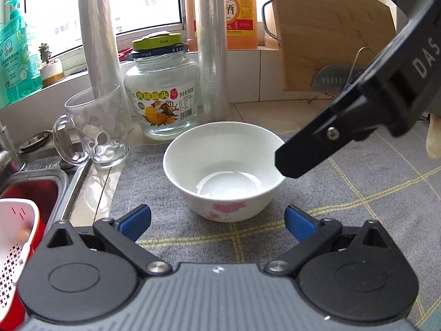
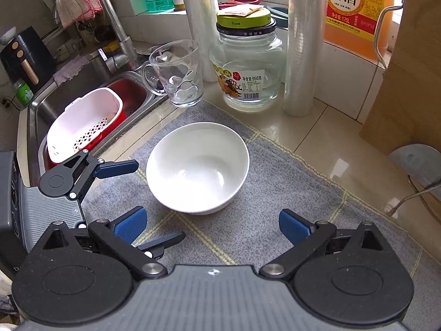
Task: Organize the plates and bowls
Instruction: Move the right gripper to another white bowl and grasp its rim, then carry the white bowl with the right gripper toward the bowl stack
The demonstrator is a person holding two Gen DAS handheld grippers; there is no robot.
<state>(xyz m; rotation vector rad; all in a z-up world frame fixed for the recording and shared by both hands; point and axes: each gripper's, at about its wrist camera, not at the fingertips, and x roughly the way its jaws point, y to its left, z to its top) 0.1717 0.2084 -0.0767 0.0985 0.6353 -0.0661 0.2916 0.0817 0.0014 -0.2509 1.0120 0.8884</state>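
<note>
Bare mat [image 2: 275, 193] right of bowl [image 2: 197, 165], mug [image 2: 176, 74], jar [image 2: 248, 69] crowding behind

Daylight pours through a wide window [image 1: 110, 2] above a white-tiled sill [image 2: 344, 63]. Below it runs a glossy cream-tiled countertop [image 2: 330, 149], partly covered by a grey woven mat with yellow stripes [image 2: 275, 193]. At the left sits a stainless steel sink [image 2: 82, 82] with a curved metal tap [image 2: 115, 24], a pink-edged cloth [image 2: 75, 2] draped over it.
</note>
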